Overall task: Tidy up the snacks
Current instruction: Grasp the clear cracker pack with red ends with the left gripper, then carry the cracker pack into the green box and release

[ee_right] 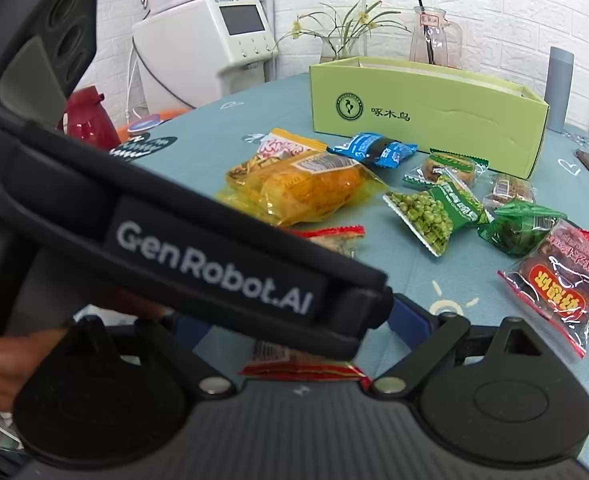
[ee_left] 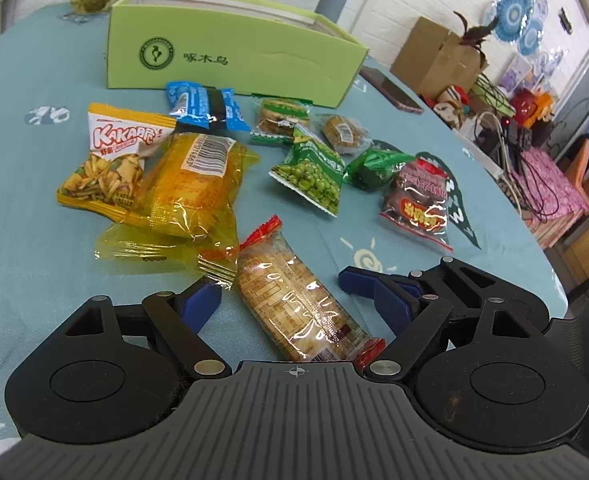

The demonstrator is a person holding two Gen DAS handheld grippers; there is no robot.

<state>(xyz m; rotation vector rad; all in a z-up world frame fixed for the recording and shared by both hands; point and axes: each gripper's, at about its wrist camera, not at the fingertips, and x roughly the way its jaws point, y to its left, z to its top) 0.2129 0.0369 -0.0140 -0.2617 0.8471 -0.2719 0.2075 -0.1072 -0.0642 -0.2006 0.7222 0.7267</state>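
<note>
I find the long cracker packet (ee_left: 294, 296) lying on the worktop (ee_left: 34, 220) between my left tongs (ee_left: 290, 292), which stand wide and clear of it. Its long axis runs nearly along them, leaning left at the far end; the right tongs (ee_right: 294, 328), also wide and empty, sit beside it.

Open light-green cardboard box (ee_left: 230, 56) upright at far side of teal tablecloth. Scattered loose in front: clear red-ended cracker sleeve (ee_left: 294, 300) nearest, lying diagonally; translucent yellow packet (ee_left: 190, 184) overlapping white-and-yellow chip bag (ee_left: 110, 156); blue wrapper (ee_left: 202, 106); green pea pouch (ee_left: 310, 174); clear red-printed packet (ee_left: 418, 204) rightmost.
</note>
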